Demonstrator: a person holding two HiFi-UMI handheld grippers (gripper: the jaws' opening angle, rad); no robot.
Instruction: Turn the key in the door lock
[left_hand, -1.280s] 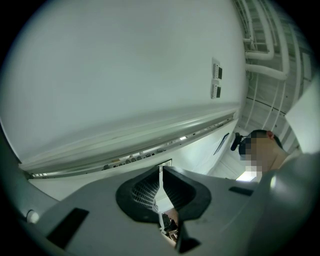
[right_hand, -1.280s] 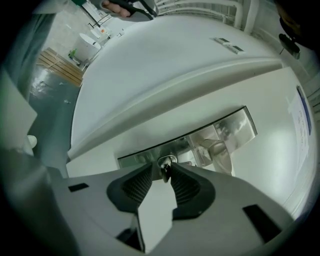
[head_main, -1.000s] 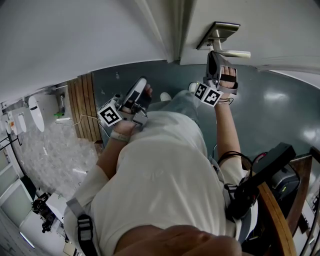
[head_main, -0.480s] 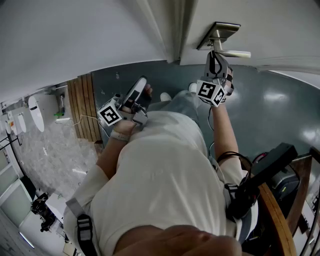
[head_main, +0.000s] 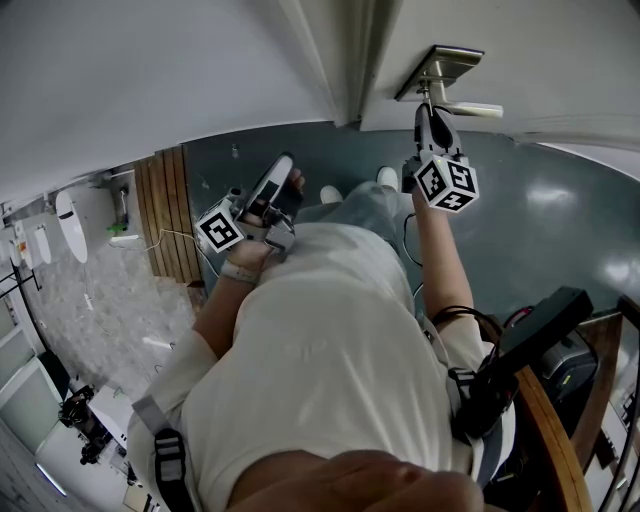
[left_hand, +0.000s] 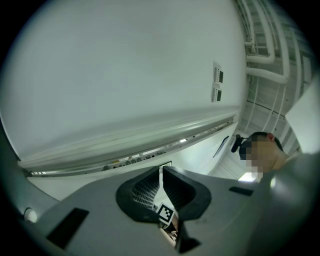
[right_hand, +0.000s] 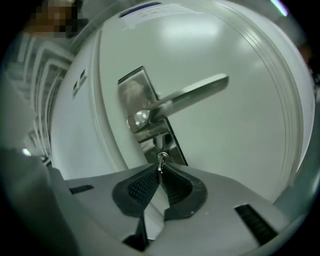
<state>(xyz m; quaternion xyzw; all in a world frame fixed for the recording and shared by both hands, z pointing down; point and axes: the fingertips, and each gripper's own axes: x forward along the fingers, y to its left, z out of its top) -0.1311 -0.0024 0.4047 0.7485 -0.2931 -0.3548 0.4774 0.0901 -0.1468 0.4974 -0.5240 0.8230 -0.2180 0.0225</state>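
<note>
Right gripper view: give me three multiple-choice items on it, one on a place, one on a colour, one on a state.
1. Where is the key?
A. In the metal plate that bears the door handle.
B. Hanging from the handle's free end.
C. Lying on top of the handle.

2. What colour is the door?
A. Red.
B. White.
C. Black.

3. How do the right tongs stand?
A. Wide open and empty.
B. Shut on the door handle.
C. Shut on the key.

Right letters:
1 A: the key sticks out of the plate just below the handle's hub.
2 B: the panel all round the plate is white.
3 C: the tongs, having just closed further, pinch the key's head at their tips.
</note>
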